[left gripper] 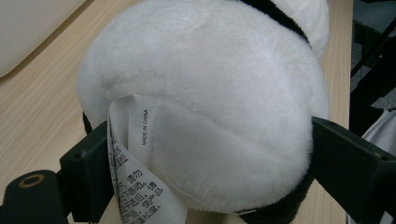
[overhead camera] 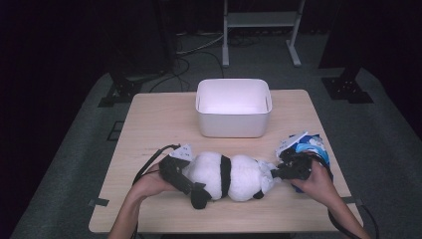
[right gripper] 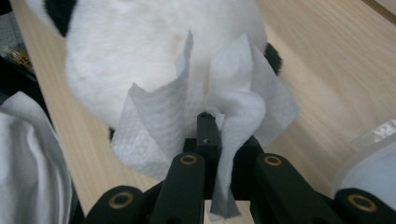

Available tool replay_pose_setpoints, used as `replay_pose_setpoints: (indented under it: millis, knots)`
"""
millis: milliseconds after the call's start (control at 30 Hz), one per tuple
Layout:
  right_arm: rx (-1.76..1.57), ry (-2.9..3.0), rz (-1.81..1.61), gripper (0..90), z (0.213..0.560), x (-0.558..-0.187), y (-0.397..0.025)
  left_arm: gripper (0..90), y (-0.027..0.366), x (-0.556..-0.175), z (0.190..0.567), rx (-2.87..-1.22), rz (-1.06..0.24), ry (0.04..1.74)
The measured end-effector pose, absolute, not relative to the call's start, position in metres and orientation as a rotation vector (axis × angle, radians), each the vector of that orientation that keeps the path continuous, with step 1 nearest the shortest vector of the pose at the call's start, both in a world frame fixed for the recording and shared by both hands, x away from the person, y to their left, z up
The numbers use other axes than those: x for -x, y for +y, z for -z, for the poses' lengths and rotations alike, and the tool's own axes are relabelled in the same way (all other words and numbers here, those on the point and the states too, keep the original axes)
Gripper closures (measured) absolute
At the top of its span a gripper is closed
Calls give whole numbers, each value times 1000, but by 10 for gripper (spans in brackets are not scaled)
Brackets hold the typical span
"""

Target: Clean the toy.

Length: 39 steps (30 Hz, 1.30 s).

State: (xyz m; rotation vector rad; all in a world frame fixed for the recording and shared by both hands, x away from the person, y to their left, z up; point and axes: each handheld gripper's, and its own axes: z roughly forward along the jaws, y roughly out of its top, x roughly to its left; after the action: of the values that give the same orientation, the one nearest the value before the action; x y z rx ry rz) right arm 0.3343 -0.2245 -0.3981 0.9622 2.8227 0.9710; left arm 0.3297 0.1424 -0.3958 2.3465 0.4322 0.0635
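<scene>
Lying on its side across the lower middle of the high view, the plush panda (overhead camera: 231,176) stretches along the near part of the wooden table (overhead camera: 149,129), white body banded with black, with a black limb poking down toward the lower edge of the frame. The left gripper (overhead camera: 191,186) comes in from the lower left, held in the person's left hand (overhead camera: 149,184), and its jaws are clamped on the panda's rounded end. In the left gripper view this shows plainly: the white fur (left gripper: 205,102) bulges between the two black jaws at the lower left and lower right of the frame, and a printed care label (left gripper: 135,172) hangs from the plush down the lower left, touching the left jaw.

The right gripper (overhead camera: 278,172) sits at the lower right of the high view, in the person's right hand (overhead camera: 318,184), its tip against the panda's other end. Its jaws are closed tight on a white tissue (right gripper: 224,116); in the right gripper view the crumpled sheet rises from between the jaws at the centre of the frame and fans out against the white fur above it, one strip trailing down at the bottom.

A blue and white tissue pack (overhead camera: 308,147) lies just beside the right hand, toward the right edge of the table. A white bin (overhead camera: 234,127) stands in the upper middle of the table, well apart from the panda.
</scene>
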Motion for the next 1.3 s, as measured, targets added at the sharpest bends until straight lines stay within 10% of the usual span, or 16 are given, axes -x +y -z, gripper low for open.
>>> replay_pose_setpoints:
  millis: [1300]
  knots:
    - [-752,2891,-940,849,363,-377,-134,93,139,-324,398,-2350,-68,403]
